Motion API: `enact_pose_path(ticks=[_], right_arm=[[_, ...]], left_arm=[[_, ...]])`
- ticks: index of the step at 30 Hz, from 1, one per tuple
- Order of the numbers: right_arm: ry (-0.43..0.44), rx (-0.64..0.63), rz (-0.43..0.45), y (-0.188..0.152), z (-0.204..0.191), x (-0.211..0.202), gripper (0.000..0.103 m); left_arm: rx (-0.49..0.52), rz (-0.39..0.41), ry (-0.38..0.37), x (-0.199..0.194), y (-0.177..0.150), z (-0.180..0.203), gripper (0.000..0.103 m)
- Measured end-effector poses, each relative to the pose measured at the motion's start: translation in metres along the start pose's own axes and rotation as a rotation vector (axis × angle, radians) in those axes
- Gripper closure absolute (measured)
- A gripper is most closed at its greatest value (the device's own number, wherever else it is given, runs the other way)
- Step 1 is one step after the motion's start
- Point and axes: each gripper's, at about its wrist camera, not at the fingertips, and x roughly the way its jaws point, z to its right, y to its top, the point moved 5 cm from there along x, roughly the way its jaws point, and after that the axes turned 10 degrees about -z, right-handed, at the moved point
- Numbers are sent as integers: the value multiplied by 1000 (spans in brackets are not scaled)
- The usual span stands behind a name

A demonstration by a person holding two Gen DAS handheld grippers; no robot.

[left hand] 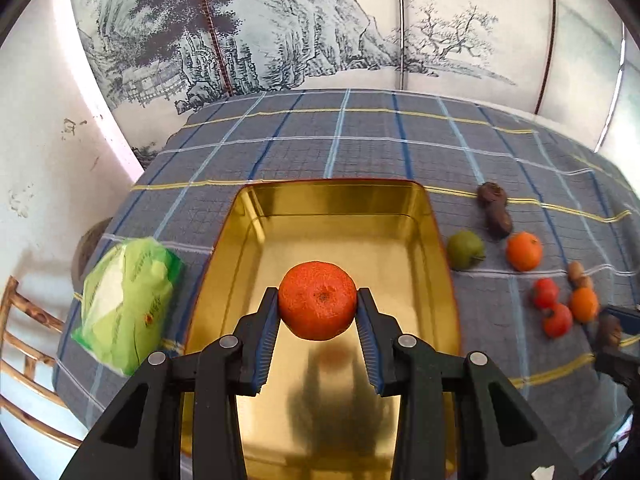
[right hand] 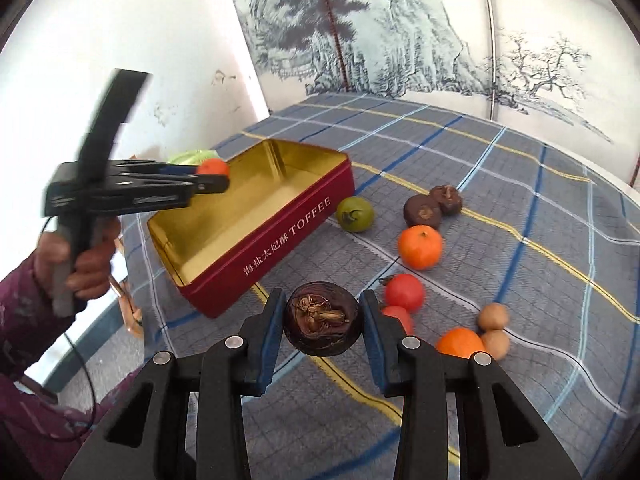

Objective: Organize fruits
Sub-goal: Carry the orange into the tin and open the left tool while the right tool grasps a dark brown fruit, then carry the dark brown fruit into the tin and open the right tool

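A grey checked tablecloth (left hand: 360, 140) with blue, white and yellow lines covers the table. Behind it stands a pale folding screen (right hand: 400, 32) painted with an ink landscape of cliffs, pines and bare trees, its panels divided by thin dark frames. To the left is a scuffed white plaster wall (right hand: 140, 32). Beside the table's left edge sits what may be a light bamboo chair (left hand: 24, 344), only partly visible. Soft daylight fills the room.
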Motion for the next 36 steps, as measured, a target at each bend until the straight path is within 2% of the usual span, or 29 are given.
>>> enact_pose_path(ticks=[17, 23, 26, 29, 32, 33, 34, 36], right_arm=[[2, 25, -16, -7, 6, 0, 64], [8, 25, -22, -7, 6, 4, 64], [12, 24, -25, -6, 5, 5, 64], [23, 20, -19, -1, 2, 4, 64], [36, 4, -5, 13, -3, 0, 64], [46, -7, 2, 21, -6, -1, 64], [55, -15, 7, 27, -8, -2, 64], [85, -43, 19, 44, -17, -1, 64]], left_arm=[[77, -71, 131, 50, 55, -6, 67], [101, -44, 206, 60, 70, -11, 64], [94, -24, 229, 57, 72, -15, 55], [19, 14, 159, 40, 64, -24, 39], [-84, 100, 104, 7, 46, -39, 26], [-122, 126, 105, -4, 36, -45, 16], [-154, 140, 116, -12, 26, -52, 10], [-204, 159, 130, -24, 5, -60, 6]])
